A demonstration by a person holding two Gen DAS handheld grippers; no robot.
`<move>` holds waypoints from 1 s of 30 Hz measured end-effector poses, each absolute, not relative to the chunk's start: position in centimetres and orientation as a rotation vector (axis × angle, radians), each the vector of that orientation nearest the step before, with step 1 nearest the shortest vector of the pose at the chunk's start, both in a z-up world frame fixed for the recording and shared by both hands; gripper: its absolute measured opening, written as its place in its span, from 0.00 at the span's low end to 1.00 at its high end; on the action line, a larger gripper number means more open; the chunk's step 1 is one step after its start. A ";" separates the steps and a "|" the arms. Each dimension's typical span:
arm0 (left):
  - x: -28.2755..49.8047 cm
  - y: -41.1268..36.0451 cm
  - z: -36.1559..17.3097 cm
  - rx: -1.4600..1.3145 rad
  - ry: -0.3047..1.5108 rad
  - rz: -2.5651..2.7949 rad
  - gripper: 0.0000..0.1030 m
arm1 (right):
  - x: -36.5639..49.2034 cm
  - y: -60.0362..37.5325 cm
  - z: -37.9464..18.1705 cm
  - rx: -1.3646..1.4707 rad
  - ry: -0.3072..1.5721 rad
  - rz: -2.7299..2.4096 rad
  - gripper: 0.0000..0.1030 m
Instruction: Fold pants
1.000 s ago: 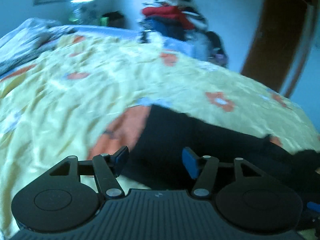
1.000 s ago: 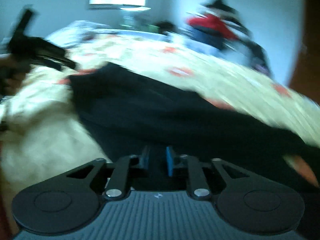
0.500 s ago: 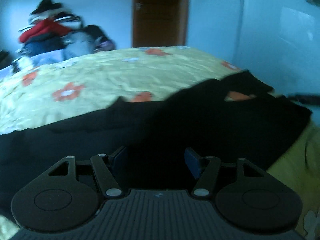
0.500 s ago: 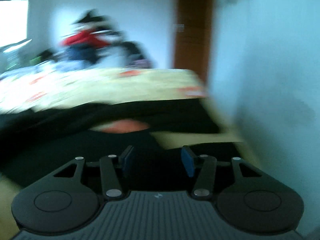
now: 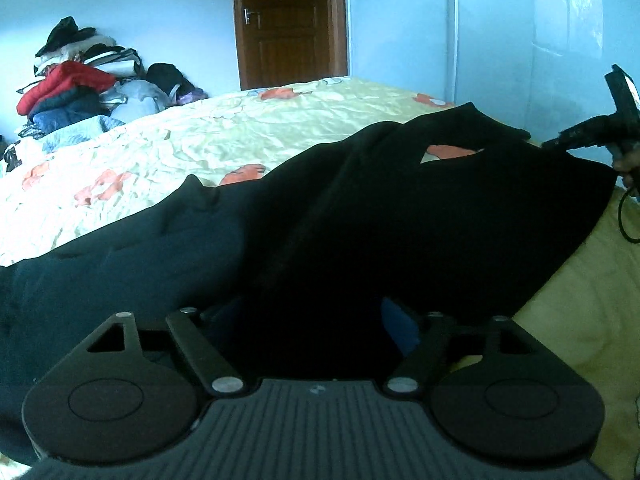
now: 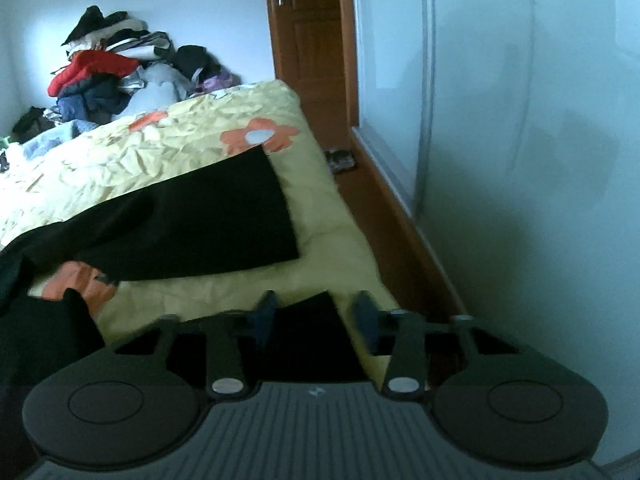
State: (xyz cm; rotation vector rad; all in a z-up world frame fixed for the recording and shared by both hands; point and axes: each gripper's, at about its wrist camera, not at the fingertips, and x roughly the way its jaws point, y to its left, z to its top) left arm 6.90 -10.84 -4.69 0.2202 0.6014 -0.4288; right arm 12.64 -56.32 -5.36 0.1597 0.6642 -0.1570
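- The left gripper (image 5: 312, 320) stood wide, its jaws having just been opening; the black pants (image 5: 360, 220) lay under and between its fingers, but the pads were not pressing on the cloth.
- The right gripper (image 6: 316, 318) had its pads apart and blurred, the jaws having just been closing; the near leg's hem (image 6: 308, 336) sat between them, not yet pinched.
- The pants lay on the flowered bed cover (image 5: 200, 132), their long axis running from the left gripper away to its far right, towards the other claw.
- From the right gripper the cloth stretched off to the left; the far leg (image 6: 224, 216) lay ahead of it and left, flat, apart from the near one.
- In my judgement, each claw sat at one end, the right nearer the hems.
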 end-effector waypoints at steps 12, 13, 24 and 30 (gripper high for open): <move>7.1 -11.3 -3.8 0.213 0.578 -0.438 0.78 | 14.5 -54.2 -4.3 -0.146 0.683 -0.310 0.07; 7.1 -11.3 -3.9 0.211 0.581 -0.439 0.78 | 15.0 -54.1 -4.9 -0.184 0.712 -0.330 0.09; 7.2 -11.3 -4.9 0.202 0.572 -0.447 0.82 | 18.9 -53.3 -0.3 0.189 0.556 -0.157 0.13; 7.7 -11.0 -5.2 0.167 0.603 -0.464 0.93 | 24.1 -54.0 -2.0 0.455 0.578 -0.134 0.29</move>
